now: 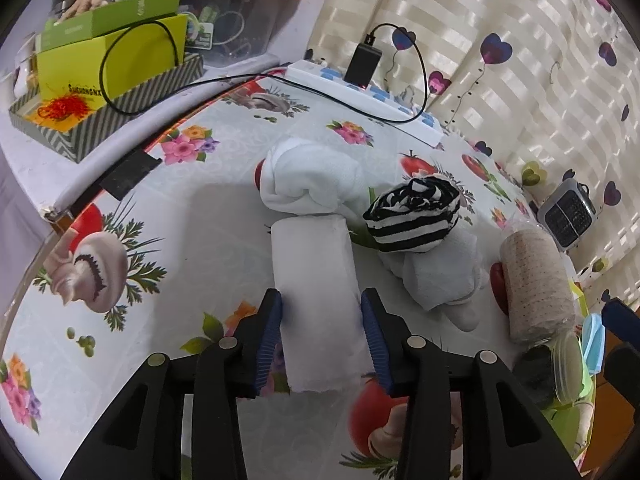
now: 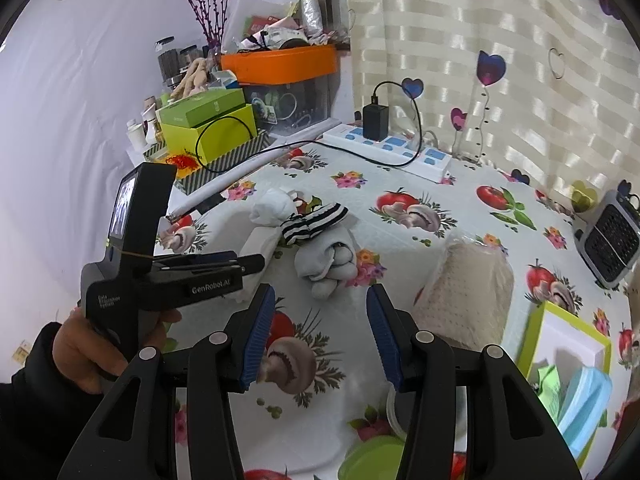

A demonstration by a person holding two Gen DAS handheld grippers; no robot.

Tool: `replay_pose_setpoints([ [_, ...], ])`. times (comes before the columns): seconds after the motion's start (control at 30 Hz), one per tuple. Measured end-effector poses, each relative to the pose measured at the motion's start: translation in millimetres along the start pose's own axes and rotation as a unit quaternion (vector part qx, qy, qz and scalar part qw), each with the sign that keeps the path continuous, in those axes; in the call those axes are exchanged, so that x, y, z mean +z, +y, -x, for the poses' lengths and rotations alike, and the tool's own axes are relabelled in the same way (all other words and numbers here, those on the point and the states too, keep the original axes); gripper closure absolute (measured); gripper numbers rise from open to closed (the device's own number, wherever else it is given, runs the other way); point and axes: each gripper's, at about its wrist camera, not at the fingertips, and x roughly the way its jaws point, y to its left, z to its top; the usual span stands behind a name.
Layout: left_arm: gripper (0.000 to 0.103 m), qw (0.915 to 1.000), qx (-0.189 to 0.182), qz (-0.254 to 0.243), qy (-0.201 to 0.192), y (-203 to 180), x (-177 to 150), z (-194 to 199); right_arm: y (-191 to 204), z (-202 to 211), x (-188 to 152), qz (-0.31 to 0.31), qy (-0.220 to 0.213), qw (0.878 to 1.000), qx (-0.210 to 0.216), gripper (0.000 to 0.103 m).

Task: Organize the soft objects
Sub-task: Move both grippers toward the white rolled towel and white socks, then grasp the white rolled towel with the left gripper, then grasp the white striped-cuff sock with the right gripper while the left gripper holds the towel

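Left gripper [image 1: 321, 322] fingers spread, straddling the near end of a white roll [image 1: 316, 300] lying flat on the table [image 1: 168, 216]; pads look just off its sides, not squeezing, so released. Right gripper [image 2: 321, 324] fingers also apart, nothing between them, only tablecloth below.

Step, as I read it: the roll is either just set down or about to be taken; jaws not pressing, so no grasp now. If picking, next move needs the jaws to close evenly on the roll's sides and lift straight, since it's soft and will squash.

Just beyond the left fingertips, touching the roll's far end: a white bundle [image 1: 310, 182]. Right of the fingers: a striped sock ball [image 1: 414, 216] sitting on a pale sock wad [image 1: 440, 280], close to the roll. Farther right: a beige roll [image 1: 536, 284], which lies just right of the right gripper's fingertips. Green box [image 2: 568, 344] further right of those, holding blue masks [image 2: 588, 404].

In the way: the sock pile crowds the roll's right side. Power strip [image 1: 360, 88] and cable well beyond, clear.
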Motion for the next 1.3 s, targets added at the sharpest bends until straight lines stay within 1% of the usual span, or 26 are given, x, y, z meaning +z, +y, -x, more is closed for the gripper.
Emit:
replay_pose_setpoints([
  [0.17, 0.061, 1.0000, 0.004, -0.004, 0.003, -1.6, -1.5, -5.7, -0.7, -14.3, 9.6, 0.014, 0.015, 1.000, 0.000, 0.054],
  [0.47, 0.060, 0.9997, 0.005, -0.021, -0.011, -4.7, -3.1, -7.6, -3.6, -41.7, 29.0, 0.040, 0.047, 0.998, 0.011, 0.054],
  [0.67, 0.060, 0.9991, 0.003, -0.033, -0.027, -5.6, -5.9, -8.2, -1.8, -71.0, 39.5, 0.059, 0.086, 0.994, 0.022, 0.054],
  [0.87, 0.059, 0.9988, -0.008, -0.034, -0.033, -3.7, -5.9, -8.6, -2.0, -112.5, 47.9, 0.071, 0.144, 0.986, 0.040, 0.054],
  [1.0, 0.059, 0.9988, -0.013, -0.034, -0.033, -2.9, -4.4, -9.6, -1.6, -134.3, 49.8, 0.077, 0.164, 0.983, 0.030, 0.054],
  [1.07, 0.059, 0.9988, -0.012, -0.036, -0.032, -3.5, -4.3, -10.1, -2.5, -140.1, 51.9, 0.071, 0.168, 0.983, 0.029, 0.054],
  [1.23, 0.059, 0.9987, -0.010, -0.038, -0.032, -4.0, -4.3, -10.9, 1.4, -150.5, 56.5, 0.070, 0.174, 0.982, 0.010, 0.054],
  [1.27, 0.061, 0.9987, -0.010, -0.039, -0.032, -3.8, -4.4, -11.0, 2.0, -151.8, 56.7, 0.067, 0.177, 0.982, 0.004, 0.056],
  [1.3, 0.066, 0.9987, -0.010, -0.038, -0.031, -3.0, -4.1, -10.9, 2.8, -152.8, 56.4, 0.063, 0.176, 0.982, -0.001, 0.068],
])
